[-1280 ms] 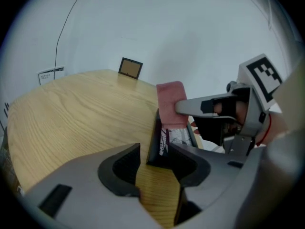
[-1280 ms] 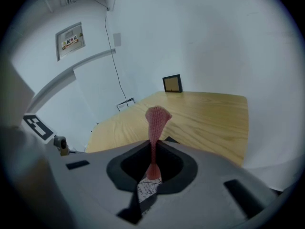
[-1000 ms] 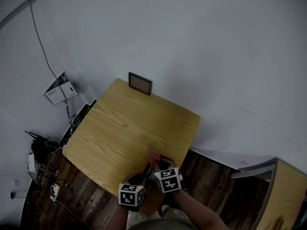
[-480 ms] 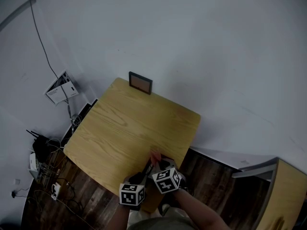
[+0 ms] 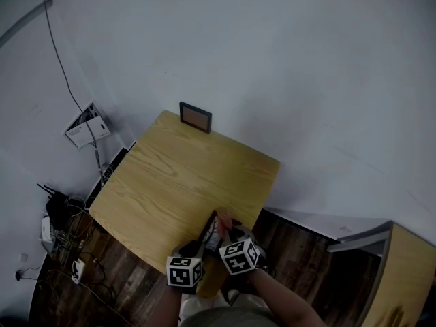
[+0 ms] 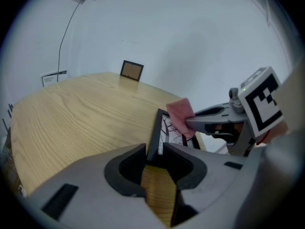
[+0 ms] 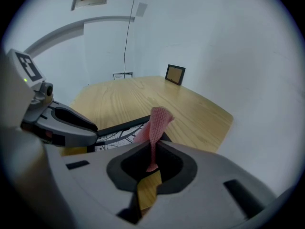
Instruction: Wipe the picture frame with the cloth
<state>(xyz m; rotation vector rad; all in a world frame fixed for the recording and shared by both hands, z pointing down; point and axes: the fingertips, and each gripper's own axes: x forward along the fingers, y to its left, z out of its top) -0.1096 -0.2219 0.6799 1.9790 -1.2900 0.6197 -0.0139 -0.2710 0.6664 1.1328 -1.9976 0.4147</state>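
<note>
A black picture frame (image 6: 162, 126) with a tree drawing stands tilted on its edge near the wooden table's (image 5: 177, 182) front corner. My left gripper (image 6: 155, 150) is shut on its lower edge. My right gripper (image 7: 152, 149) is shut on a pink cloth (image 7: 155, 121), whose free end lies against the frame's (image 7: 116, 127) top corner. Seen from the left gripper, the cloth (image 6: 179, 114) covers that corner, with the right gripper (image 6: 196, 123) just behind it. In the head view both grippers, left (image 5: 203, 242) and right (image 5: 226, 227), meet at the frame (image 5: 213, 231).
A second small dark frame (image 5: 195, 116) leans against the wall at the table's far edge. Cables and boxes (image 5: 58, 230) lie on the floor to the left, with a leaflet (image 5: 85, 126) by the wall. A wooden cabinet (image 5: 402, 278) stands at the right.
The frame has been tipped up more steeply in my left gripper. My right gripper has shifted and rolled, bringing the pink cloth onto the frame's top corner.
</note>
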